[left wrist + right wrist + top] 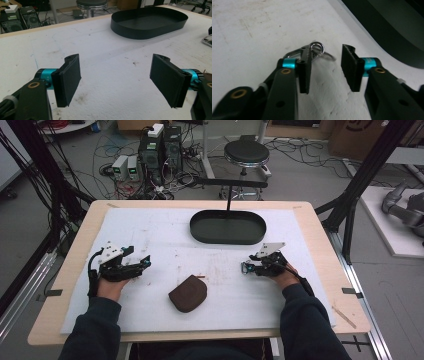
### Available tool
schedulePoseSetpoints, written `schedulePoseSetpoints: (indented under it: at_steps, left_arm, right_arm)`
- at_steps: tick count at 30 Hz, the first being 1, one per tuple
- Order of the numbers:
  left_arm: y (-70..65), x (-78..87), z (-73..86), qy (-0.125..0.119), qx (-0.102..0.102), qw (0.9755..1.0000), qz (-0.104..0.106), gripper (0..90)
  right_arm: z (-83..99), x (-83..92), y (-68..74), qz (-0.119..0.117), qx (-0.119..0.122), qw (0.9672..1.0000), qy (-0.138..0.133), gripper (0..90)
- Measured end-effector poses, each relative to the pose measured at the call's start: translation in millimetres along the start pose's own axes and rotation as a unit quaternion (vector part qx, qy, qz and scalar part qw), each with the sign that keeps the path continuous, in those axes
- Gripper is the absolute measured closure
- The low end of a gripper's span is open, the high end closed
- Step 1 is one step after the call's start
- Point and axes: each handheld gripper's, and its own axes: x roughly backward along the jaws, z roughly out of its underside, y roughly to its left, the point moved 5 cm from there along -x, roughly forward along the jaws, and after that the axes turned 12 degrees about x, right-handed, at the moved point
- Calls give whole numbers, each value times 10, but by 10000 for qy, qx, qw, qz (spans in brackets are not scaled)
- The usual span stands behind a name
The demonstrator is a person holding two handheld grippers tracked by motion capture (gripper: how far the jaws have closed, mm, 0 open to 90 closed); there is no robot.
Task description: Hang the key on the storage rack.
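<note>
Small metal key ring with a clip (317,50) lying flat on the white mat (165,235) of the bench (320,235), just at the tips of the right tool (325,60) — ring part beside the left jaw's end, clip part partly hidden behind that jaw. Right tool half closed, jaws narrow but with a clear gap, nothing pressed between the pads; no grasp yet, to judge from the right gripper view. Seen from the high view, right tool (250,266) low over the mat, right of a brown pouch (188,293) resting alone near the bench's front edge. Black oval tray (228,227) farther back, with nothing inside as far as visible. Left tool (116,77) wide, holding nothing, waiting over bare mat — well apart from the pouch and the tray. Probably an early stage: ring reached, not picked up; closing on it, lifting and placing somewhere all left to do.
</note>
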Motion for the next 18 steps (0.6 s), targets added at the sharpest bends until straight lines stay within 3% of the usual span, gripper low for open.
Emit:
schedulePoseSetpoints:
  at_steps: [3,7,13,14,18]
  left_arm:
    - [8,-2,1,5,11,10000,0,247]
    - [11,-4,4,20,18,10000,-9,247]
    - [3,2,1,8,19,10000,-1,248]
    - [7,4,1,14,18,10000,-3,248]
    - [6,-3,5,26,14,10000,1,248]
  right_arm:
    - [-21,-23,27,-115,82,9999,45,804]
    - [-32,-7,48,-215,103,9997,11,881]
    - [-45,3,66,-283,-19,9996,-11,885]
    - [-43,13,58,-292,-194,9994,-34,882]
    - [-16,7,41,-339,-395,9986,23,883]
